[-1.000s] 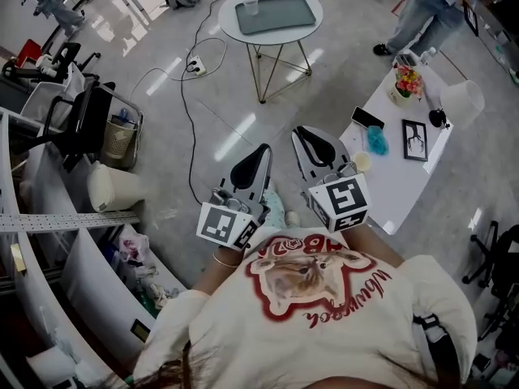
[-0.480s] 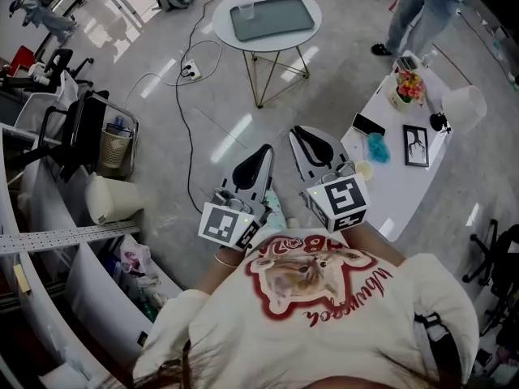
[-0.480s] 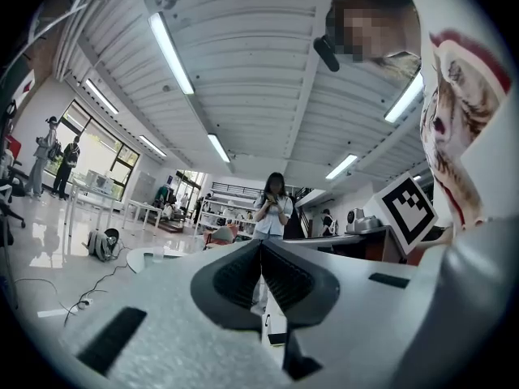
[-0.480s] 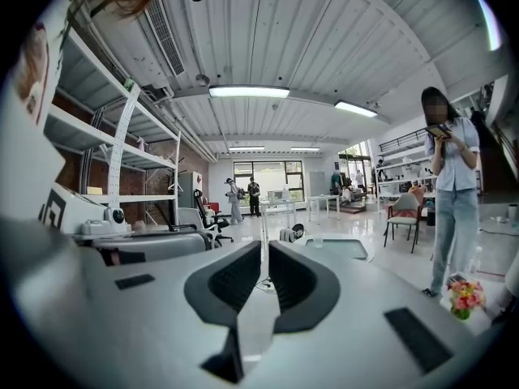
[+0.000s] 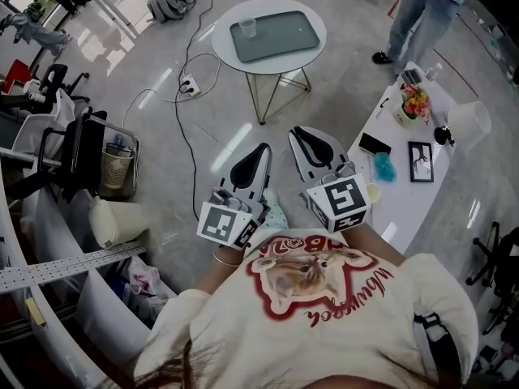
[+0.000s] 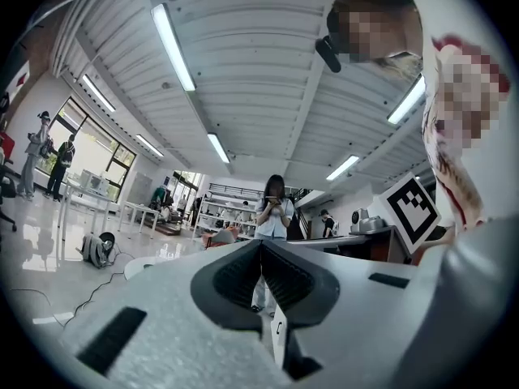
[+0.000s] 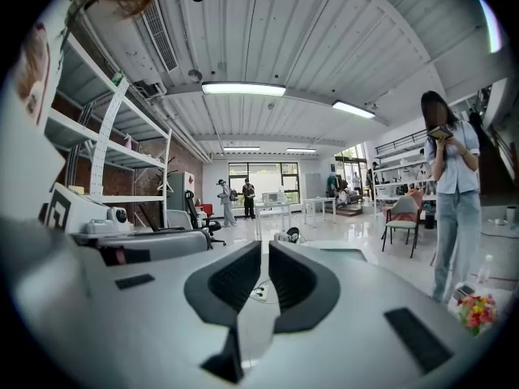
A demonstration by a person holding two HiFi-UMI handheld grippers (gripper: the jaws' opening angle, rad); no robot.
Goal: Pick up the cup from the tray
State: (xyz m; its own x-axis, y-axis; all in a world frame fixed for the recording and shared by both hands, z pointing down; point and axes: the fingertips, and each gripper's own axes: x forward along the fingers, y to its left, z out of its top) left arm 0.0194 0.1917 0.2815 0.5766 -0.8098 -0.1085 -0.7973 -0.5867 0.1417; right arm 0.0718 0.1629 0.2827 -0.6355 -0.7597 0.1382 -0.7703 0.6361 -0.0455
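A: Head view: cup (image 5: 248, 27) sits at left end of tray (image 5: 285, 32). Left gripper (image 5: 261, 152), right gripper (image 5: 303, 136) well short of tray, both closed, empty.
B: Step?
A: Approach, prob. Nxt: close in, open one.

the tray (image 5: 276, 36) is dull grey-green, on a white round table (image 5: 272, 68) with gold legs (image 5: 261, 96). the cup (image 5: 248, 27) is clear. the left gripper (image 5: 263, 149) and right gripper (image 5: 302, 132) are pale grey with black pads; their marker cubes (image 5: 345, 201) bear black-and-white squares. the shirt (image 5: 340, 331) is cream with a red print. the white side table (image 5: 405, 197) holds a teal fluffy thing (image 5: 383, 166) and pink-and-yellow flowers (image 5: 415, 102).
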